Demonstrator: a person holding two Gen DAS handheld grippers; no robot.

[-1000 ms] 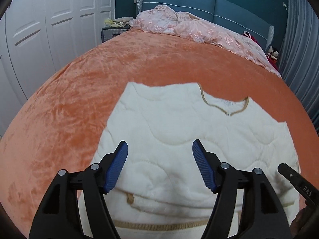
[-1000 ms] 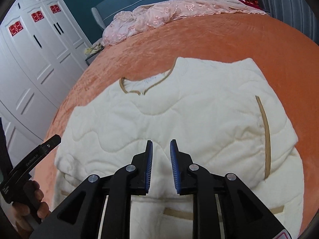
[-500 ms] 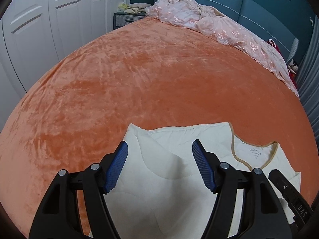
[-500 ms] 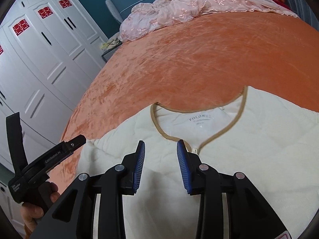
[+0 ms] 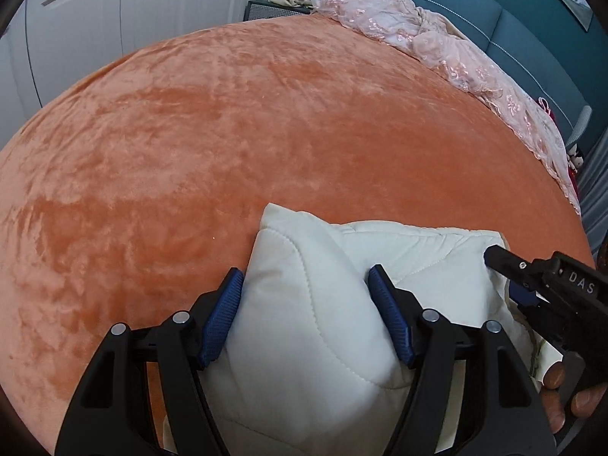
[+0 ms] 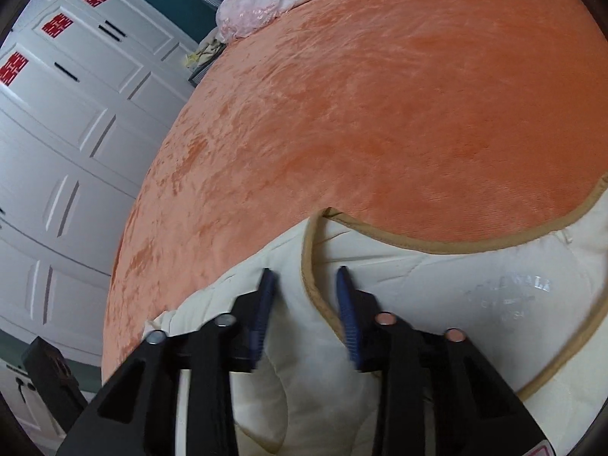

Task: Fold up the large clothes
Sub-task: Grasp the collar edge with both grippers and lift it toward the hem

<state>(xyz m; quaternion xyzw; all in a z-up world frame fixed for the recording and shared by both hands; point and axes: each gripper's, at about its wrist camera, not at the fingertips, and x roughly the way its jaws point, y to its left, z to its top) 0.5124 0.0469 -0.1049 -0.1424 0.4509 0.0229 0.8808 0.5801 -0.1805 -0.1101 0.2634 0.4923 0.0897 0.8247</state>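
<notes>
I am holding my left gripper [image 5: 306,313] over the near corner of the cream quilted garment with tan binding [image 5: 304,334], and its blue ribbed pads [image 5: 220,319] are standing wide on either side of a raised hump of the padded cloth; the cloth is filling the gap and appears to be touching both pads, though I cannot tell whether they are pressing it. My right gripper [image 6: 306,311] is sitting at the garment's collar, its blue pads [image 6: 262,315] straddling the tan neckline binding [image 6: 309,285]; the jaws are closing, with the binding and the cream cloth between them, and the pads are blurred, so a firm pinch is not confirmed. In the left wrist view the same right gripper is showing as a black body lettered "DAS" [image 5: 547,292], its tip resting at the garment's far right edge, with my fingers [image 5: 570,391] wrapped around its handle. The garment is lying bunched at the near edge of the orange velvet bedspread [image 5: 266,114], which is stretching away bare beyond it. Farther off, a crumpled pink lace coverlet [image 5: 437,45] is lying along the teal padded headboard [image 5: 513,11]. White panelled wardrobe doors [image 6: 68,121] are standing to the left, several bearing red paper emblems [image 6: 57,24].
</notes>
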